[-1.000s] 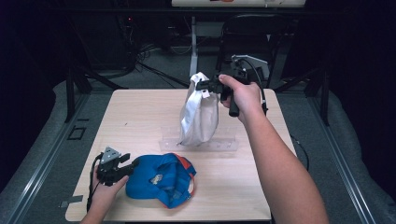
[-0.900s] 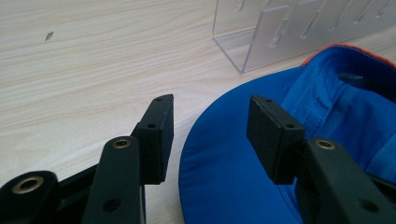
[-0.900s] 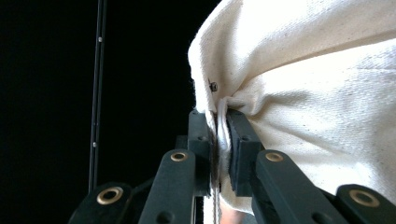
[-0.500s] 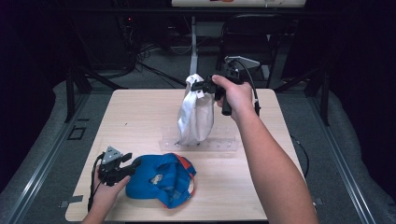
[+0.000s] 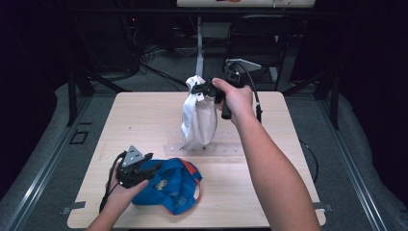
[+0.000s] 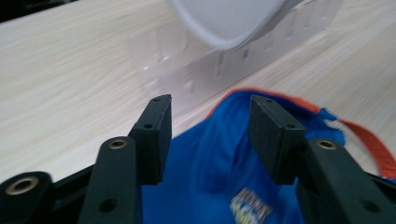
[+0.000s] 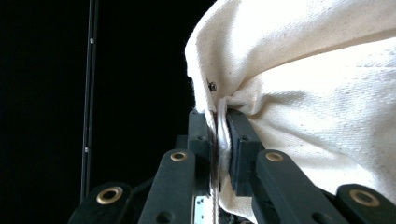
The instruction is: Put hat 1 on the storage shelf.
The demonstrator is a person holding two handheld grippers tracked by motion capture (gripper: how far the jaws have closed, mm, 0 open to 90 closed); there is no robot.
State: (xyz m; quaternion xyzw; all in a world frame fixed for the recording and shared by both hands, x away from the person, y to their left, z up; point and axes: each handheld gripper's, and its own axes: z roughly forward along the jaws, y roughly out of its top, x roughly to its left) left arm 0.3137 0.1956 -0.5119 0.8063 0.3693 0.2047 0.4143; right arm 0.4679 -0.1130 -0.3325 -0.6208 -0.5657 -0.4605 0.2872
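Note:
My right gripper (image 5: 196,89) is raised above the back of the table, shut on a bunched top edge of a white cloth item (image 5: 198,120). The cloth hangs down from it, its lower end near the tabletop. In the right gripper view the fabric (image 7: 317,93) is pinched flat between the two pads of my right gripper (image 7: 219,119). A blue cap (image 5: 171,185) with orange trim lies at the front left. My left gripper (image 5: 153,168) hovers at the cap's left side, open. In the left gripper view the jaws of my left gripper (image 6: 208,116) stand apart over the blue cap (image 6: 215,177), nothing pressed between them.
A clear plastic strip (image 5: 216,149) with small slots lies across the middle of the wooden table (image 5: 144,115), below the hanging cloth; the strip (image 6: 224,65) lies just past the blue cap. Dark floor, cables and stand legs surround the table.
My left gripper has lifted a little and shifted right, over the edge of the blue cap. My right hand has carried the hanging white cloth slightly to the left.

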